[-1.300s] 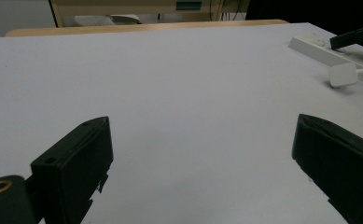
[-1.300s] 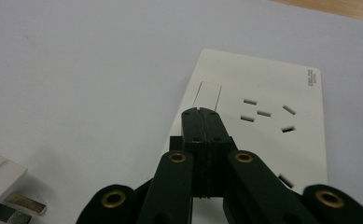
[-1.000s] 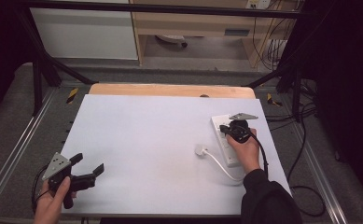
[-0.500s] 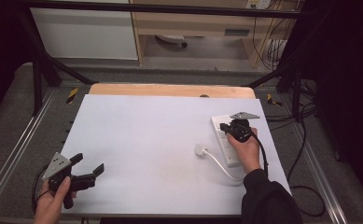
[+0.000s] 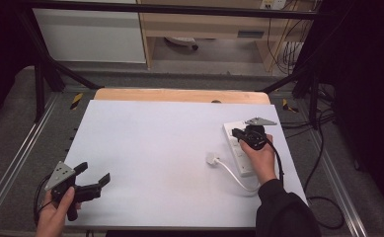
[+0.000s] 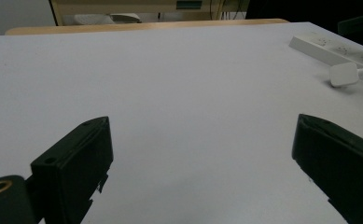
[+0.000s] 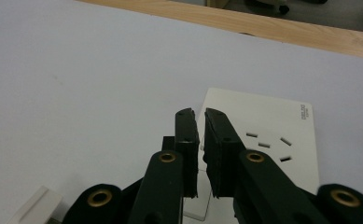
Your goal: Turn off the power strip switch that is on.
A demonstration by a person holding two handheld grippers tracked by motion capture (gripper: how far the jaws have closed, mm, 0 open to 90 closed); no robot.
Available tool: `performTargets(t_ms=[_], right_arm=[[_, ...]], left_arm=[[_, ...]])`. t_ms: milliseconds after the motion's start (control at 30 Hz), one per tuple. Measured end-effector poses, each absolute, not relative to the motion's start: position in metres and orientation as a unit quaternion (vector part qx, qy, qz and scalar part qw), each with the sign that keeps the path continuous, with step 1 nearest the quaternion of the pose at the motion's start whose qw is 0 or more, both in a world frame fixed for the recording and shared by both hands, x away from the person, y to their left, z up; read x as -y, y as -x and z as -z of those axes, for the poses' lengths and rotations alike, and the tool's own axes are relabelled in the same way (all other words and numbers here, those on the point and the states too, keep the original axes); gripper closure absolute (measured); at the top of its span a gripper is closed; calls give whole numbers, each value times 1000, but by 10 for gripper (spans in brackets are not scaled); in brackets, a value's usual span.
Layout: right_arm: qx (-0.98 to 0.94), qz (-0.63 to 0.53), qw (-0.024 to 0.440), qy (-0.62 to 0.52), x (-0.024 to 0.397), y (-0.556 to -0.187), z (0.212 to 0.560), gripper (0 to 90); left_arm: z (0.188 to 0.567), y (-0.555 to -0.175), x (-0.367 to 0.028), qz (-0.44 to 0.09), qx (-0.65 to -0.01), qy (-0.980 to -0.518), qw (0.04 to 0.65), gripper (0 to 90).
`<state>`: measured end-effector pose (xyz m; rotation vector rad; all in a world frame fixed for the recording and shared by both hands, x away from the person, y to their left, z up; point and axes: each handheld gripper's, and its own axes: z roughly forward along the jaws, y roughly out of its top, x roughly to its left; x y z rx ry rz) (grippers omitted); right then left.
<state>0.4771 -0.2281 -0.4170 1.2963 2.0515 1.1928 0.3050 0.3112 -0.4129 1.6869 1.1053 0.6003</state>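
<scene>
Right claw (image 7: 200,140), right of the high view, hovers over the power strip (image 5: 239,148), jaws just parting to a narrow slit, nothing gripped. Open wider, then take the plug (image 5: 212,159). Left claw (image 5: 92,177) gapes, empty, lower left.

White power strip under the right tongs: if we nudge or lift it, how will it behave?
The power strip is a long flat block lying flat on the table, so it probably slides rather than tips or rolls. Its body looks like rigid plastic, likely stiff. Its cord curls to a loose plug, which would probably drag and swing.
</scene>
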Motion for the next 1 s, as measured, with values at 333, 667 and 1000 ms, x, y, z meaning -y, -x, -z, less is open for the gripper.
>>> performTargets(t_ms=[333,667,1000], right_arm=[[-736,-439,220,-467,227,-475,411,755],[-732,-448,220,-464,225,-472,403,576],[-721,-458,222,-470,225,-469,393,345]], left_arm=[[413,-305,-311,-248,-456,-696,496,50],[413,-305,-311,-248,-456,-696,496,50],[413,-305,-311,-248,-456,-697,496,50]])
